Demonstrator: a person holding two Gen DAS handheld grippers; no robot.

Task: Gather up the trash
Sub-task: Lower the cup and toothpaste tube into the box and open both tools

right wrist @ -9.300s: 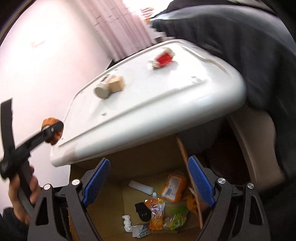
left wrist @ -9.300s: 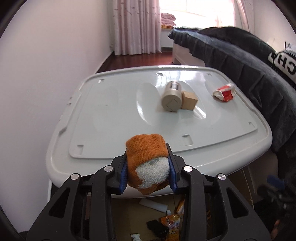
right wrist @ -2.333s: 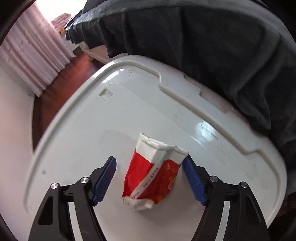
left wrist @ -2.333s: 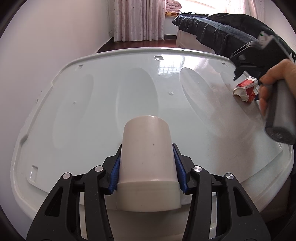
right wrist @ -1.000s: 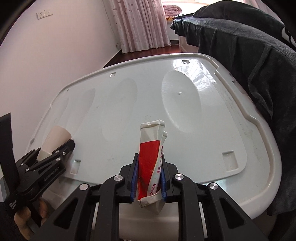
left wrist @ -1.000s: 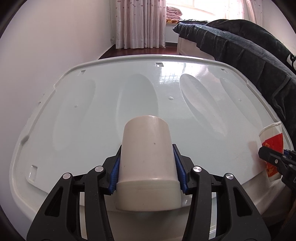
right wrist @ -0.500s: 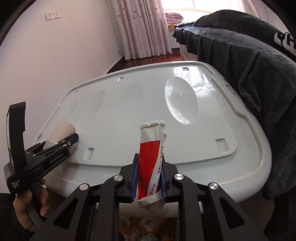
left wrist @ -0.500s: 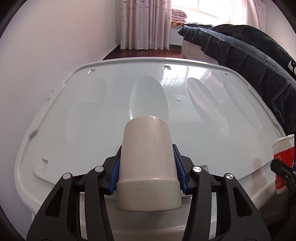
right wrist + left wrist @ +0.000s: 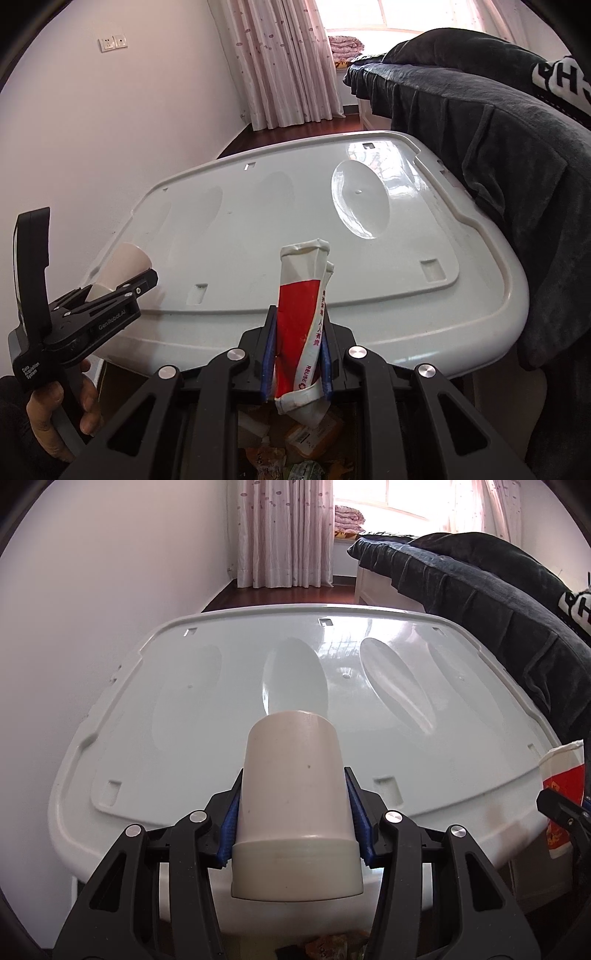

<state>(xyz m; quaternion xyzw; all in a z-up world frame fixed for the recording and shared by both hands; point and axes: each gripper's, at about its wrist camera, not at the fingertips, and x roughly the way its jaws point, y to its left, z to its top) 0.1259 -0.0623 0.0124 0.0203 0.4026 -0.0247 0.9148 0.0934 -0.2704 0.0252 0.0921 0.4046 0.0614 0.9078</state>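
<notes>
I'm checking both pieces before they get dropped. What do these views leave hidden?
- Left wrist view: the cup opening faces the camera's blind side; the crushed carton is cut off by the right edge.
- Right wrist view: the trash box below is mostly hidden by the gripper frame, its contents blurred.

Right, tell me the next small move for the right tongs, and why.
Probably open the right tongs and let the flattened red-and-white carton fall. They are shut on it past the white lid's near edge, with collected trash visible directly below.
</notes>
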